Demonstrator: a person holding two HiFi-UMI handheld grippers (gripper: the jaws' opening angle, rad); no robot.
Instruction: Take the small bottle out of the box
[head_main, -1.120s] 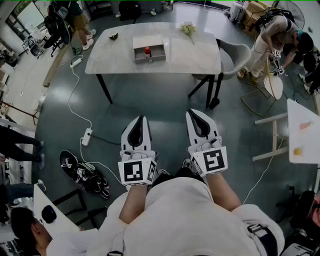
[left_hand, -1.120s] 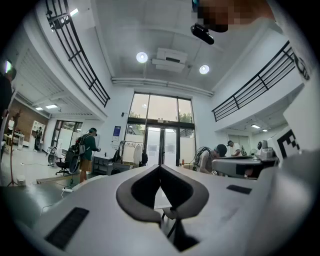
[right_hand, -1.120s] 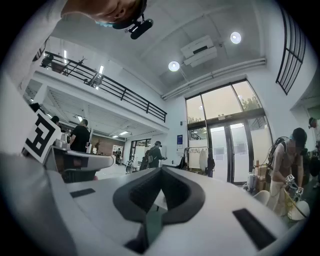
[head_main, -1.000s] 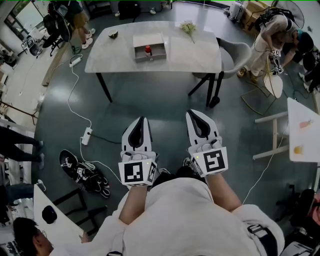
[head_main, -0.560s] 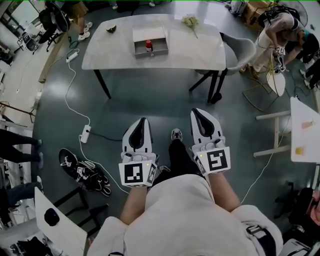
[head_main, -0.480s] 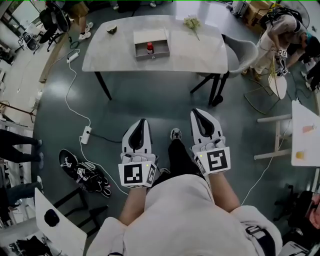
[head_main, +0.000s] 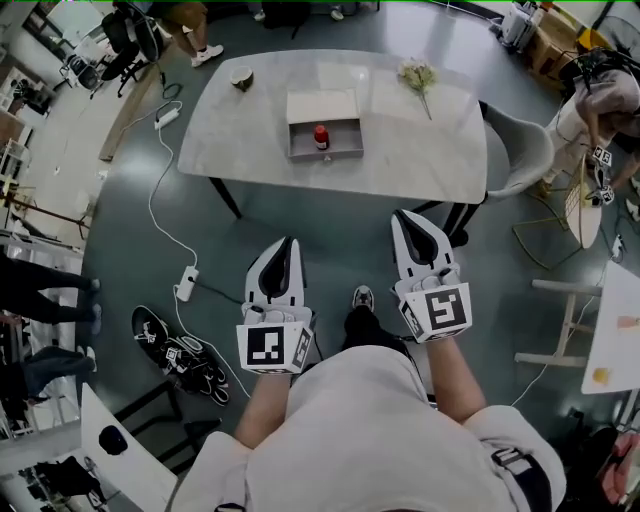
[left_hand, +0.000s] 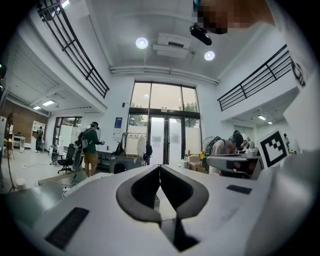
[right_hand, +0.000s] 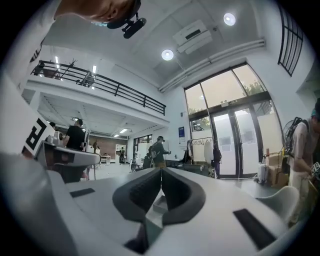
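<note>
Well ahead, small red-capped bottle (head_main: 321, 136) stands inside open grey box (head_main: 326, 154) on pale worktop (head_main: 420, 150). Both left hand-held gripper (head_main: 286, 243) and right hand-held gripper (head_main: 410, 216) clenched, empty, over grey floor (head_main: 335, 225), well apart from bottle.

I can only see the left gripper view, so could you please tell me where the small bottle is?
Observer: The small bottle, red-capped, stands upright in the open box on the table ahead.
Operator: Anything else on that table?
Observer: A flower sprig lies right of the box; a small round object sits near the far left corner.
Operator: And the right gripper?
Observer: The right gripper is shut, empty, short of the table.
</note>
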